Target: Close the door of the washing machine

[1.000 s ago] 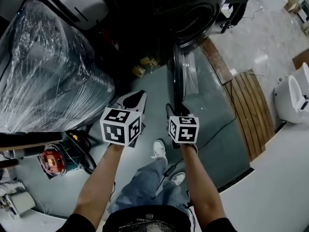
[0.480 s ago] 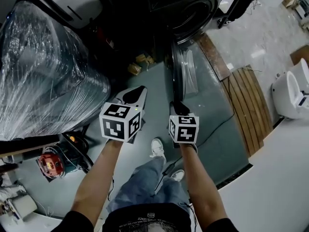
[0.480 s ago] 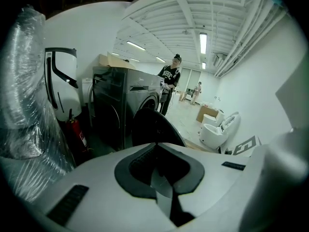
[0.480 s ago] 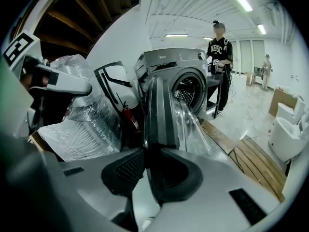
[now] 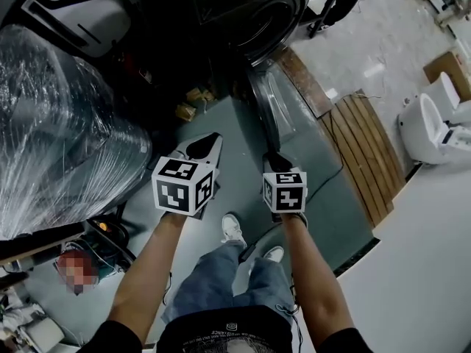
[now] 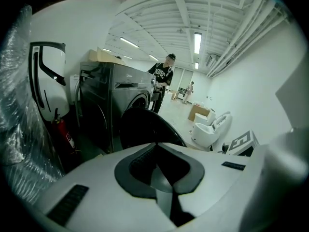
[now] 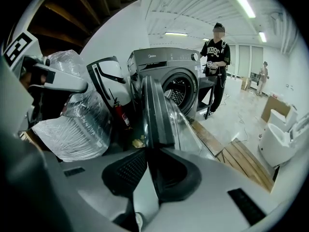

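The right gripper [image 7: 147,151] has just been closing its jaws and now pinches the free edge of the open door [image 7: 154,111]. The door runs straight ahead of it to the washing machine [image 7: 166,66]. Just to its left, the left gripper [image 6: 155,146] holds nothing, its jaws pressed together.

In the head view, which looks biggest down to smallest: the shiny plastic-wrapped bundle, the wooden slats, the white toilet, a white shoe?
1. plastic-wrapped bundle, by far.
2. wooden slats.
3. white toilet, though these two look close, so I'm unsure.
4. white shoe, smallest.
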### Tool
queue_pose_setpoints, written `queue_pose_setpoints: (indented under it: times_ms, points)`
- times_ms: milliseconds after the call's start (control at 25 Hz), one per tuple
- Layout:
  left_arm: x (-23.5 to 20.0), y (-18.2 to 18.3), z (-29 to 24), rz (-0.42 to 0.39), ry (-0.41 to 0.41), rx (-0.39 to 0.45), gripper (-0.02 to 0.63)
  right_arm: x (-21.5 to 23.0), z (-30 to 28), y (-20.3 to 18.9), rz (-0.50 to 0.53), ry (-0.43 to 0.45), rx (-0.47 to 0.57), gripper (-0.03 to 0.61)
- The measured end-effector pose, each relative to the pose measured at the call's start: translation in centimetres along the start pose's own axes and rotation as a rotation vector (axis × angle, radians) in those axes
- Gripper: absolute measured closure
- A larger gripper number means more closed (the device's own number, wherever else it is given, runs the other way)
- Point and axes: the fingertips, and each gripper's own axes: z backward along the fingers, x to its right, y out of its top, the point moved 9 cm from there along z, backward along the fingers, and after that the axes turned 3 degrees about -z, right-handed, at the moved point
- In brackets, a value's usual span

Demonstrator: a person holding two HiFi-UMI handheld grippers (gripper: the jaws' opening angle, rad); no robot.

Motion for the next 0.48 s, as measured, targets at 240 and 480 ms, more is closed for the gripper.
queue_pose_setpoints:
  times_ms: [240,480]
  points:
    - [1.1,1.1,-1.7,-0.007,-0.018,-0.005,0.584,2.4,0.1,0.6,0.035,0.02,-0.01,0.495]
    - [3.5,2.8,-4.1,-0.019,-0.016,0.012,0.584,6.1,0.1,1.3,0.067,0.057,-0.002,0.495]
